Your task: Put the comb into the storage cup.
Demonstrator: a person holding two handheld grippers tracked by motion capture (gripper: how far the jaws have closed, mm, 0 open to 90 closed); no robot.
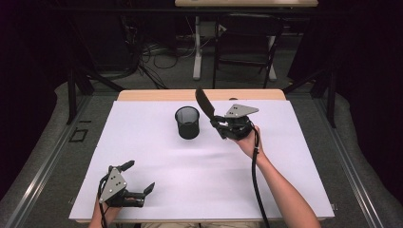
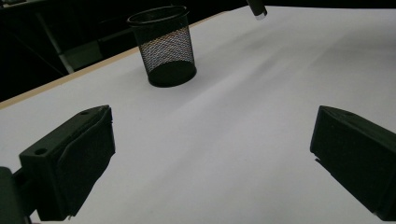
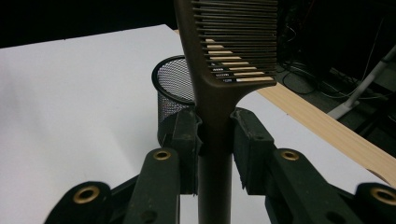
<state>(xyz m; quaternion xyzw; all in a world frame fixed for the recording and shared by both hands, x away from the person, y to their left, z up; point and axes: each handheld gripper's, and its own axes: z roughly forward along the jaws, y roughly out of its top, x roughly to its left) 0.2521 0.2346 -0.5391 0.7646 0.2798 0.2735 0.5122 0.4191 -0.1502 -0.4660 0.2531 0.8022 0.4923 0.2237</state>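
Note:
A black mesh cup (image 1: 187,122) stands upright on the white sheet near the table's far edge; I also see the cup (image 2: 164,45) in the left gripper view and the cup (image 3: 173,88) in the right gripper view. My right gripper (image 1: 219,124) hovers just right of the cup, shut on the handle of a dark comb (image 1: 205,103) that points up and to the left. In the right gripper view the comb (image 3: 224,56) rises between the pads, teeth to the right. My left gripper (image 1: 139,176) rests open near the front left corner, nothing between its jaws (image 2: 210,154).
The white sheet (image 1: 285,156) covers most of the wooden table (image 1: 142,95). Beyond the far edge are a chair, table legs and cables on the floor. Metal rails run along both sides of the table.

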